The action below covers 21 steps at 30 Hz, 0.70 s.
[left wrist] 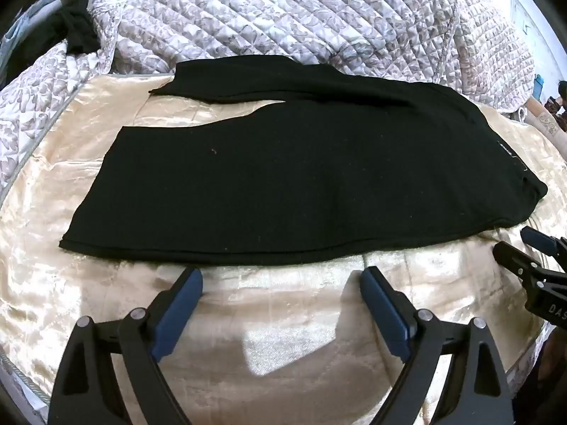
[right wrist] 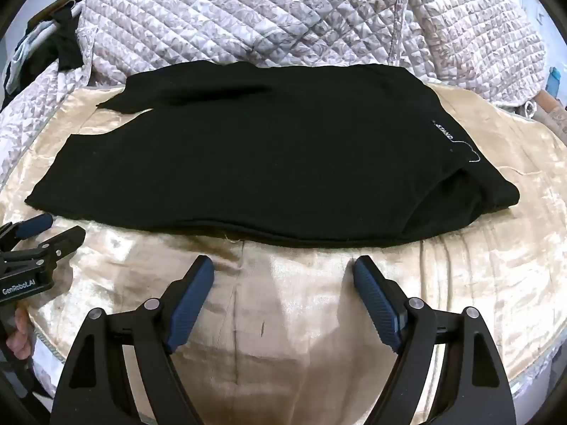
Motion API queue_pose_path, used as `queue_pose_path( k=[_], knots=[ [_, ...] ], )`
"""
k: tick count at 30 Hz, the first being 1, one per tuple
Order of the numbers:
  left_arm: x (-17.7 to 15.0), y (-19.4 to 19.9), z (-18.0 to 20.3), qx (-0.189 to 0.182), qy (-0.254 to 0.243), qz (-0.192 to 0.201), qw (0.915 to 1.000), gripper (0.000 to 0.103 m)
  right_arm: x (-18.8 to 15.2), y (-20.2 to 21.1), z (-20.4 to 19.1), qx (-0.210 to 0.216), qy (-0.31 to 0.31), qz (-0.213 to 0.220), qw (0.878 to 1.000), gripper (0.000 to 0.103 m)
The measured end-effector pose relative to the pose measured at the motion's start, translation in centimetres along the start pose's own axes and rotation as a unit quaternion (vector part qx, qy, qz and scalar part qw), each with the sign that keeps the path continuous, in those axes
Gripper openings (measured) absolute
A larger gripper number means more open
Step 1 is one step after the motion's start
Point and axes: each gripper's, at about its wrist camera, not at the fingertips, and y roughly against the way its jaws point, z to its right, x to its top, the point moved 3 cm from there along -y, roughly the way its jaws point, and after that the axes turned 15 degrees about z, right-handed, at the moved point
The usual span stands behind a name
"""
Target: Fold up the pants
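Pants (left wrist: 290, 177): one black pair on bedspread (left wrist: 283, 318); two hand-held grippers (left wrist: 281, 276) (right wrist: 283, 265), both wide, empty.

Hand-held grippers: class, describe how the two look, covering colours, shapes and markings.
Each hand-held gripper, left and right, has black angular linkage arms with silver pivot pins and ribbed blue fingers. White lettering "GenRobot.AI" marks the left body, seen in the right wrist view.

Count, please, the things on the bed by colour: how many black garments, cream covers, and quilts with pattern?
Black pants: 1
Cream satin cover: 1
Patterned quilt: 1
Dark clothes at far left: number unclear, not counted
Total: 3
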Motion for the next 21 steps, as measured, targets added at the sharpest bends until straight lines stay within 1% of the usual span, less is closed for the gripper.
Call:
queue_pose_path(
  k=[21],
  knots=[
    [-0.24,-0.19,0.12,-0.002,-0.001,-0.005,1.0,0.093,0.01,-0.02,-0.38,-0.004,0.007,0.0,1.0,0.081]
  ],
)
